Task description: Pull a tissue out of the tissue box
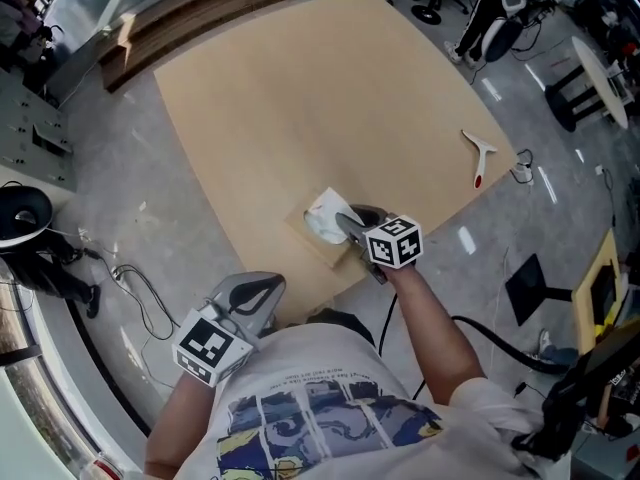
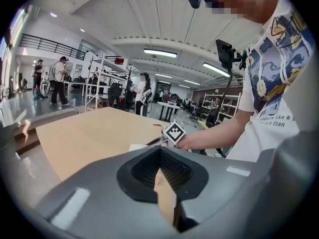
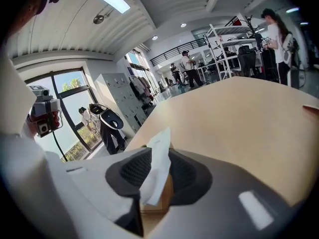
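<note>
A tan tissue box (image 1: pixel 304 234) sits by the near edge of the wooden table (image 1: pixel 300 98), with a white tissue (image 1: pixel 328 215) standing up out of it. My right gripper (image 1: pixel 346 222) reaches over the box from the right. In the right gripper view the tissue (image 3: pixel 158 166) rises between the jaws of my right gripper (image 3: pixel 155 183), above the box (image 3: pixel 156 202); a gap shows beside it and the pads do not press it. My left gripper (image 1: pixel 264 288) hangs off the table's near edge by the person's body. In its own view my left gripper (image 2: pixel 162 183) is open and holds nothing.
A white scraper with a red tip (image 1: pixel 480 155) lies near the table's right edge. Cables (image 1: pixel 140 288) and a black stand (image 1: pixel 22 213) are on the floor at left. Wooden boards (image 1: pixel 190 18) lie beyond the table's far left. People stand in the far background.
</note>
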